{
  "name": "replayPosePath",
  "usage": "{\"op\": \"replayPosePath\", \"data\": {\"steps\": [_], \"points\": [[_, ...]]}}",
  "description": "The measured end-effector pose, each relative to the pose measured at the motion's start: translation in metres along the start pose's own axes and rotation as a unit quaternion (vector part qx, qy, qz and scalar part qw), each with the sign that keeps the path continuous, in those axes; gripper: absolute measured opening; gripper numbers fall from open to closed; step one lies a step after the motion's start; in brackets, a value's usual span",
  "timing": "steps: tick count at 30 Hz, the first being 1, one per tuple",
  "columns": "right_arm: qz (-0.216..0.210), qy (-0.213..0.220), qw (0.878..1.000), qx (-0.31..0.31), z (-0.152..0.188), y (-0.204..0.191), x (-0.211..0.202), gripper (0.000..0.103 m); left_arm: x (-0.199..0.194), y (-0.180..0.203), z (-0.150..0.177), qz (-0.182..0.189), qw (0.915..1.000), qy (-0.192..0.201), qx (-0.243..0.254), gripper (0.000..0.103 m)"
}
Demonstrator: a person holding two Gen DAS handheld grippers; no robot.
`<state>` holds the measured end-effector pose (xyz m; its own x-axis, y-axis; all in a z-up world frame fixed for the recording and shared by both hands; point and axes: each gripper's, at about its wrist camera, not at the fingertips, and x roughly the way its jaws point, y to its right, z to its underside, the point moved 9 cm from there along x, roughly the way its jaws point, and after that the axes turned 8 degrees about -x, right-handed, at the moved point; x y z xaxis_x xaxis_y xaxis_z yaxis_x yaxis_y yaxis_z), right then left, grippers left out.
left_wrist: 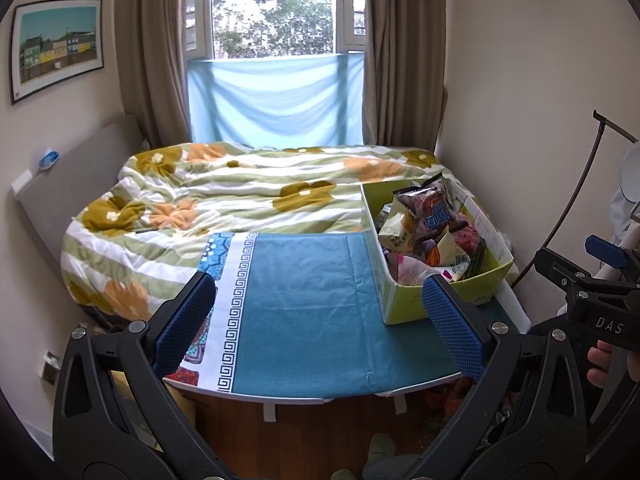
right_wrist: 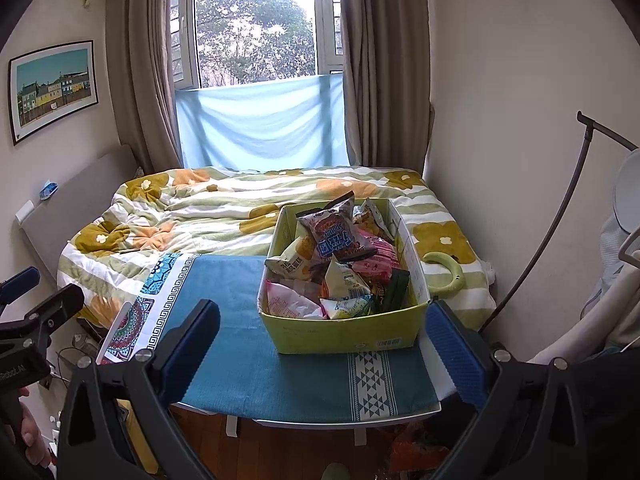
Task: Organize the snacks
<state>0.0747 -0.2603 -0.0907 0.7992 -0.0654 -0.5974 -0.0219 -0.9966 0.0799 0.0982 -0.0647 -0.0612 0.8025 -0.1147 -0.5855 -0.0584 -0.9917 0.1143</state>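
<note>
A green cardboard box [right_wrist: 344,332] full of snack packets stands on a small table with a teal cloth [right_wrist: 232,320]. A purple packet [right_wrist: 336,236] lies on top of the pile. In the left wrist view the box [left_wrist: 404,304] sits at the table's right side, with the teal cloth [left_wrist: 304,300] to its left. My left gripper [left_wrist: 320,320] is open and empty, held over the table's near edge. My right gripper [right_wrist: 320,348] is open and empty, in front of the box. The right gripper also shows at the right edge of the left wrist view [left_wrist: 600,280].
A bed with a flowered duvet [left_wrist: 224,196] lies behind the table, under a window with curtains. A green ring [right_wrist: 444,270] lies on the bed right of the box. A lamp stand [right_wrist: 560,216] curves along the right wall. Wooden floor [left_wrist: 304,436] lies below the table.
</note>
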Motion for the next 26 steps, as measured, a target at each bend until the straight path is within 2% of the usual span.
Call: {"op": "replayPosePath", "data": {"steps": [26], "points": [[-0.003,0.0,1.0,0.001,-0.0039,-0.0004,0.0094,0.102,0.0027,-0.002,-0.0021,0.006,0.9999,0.008,-0.01,0.103]]}}
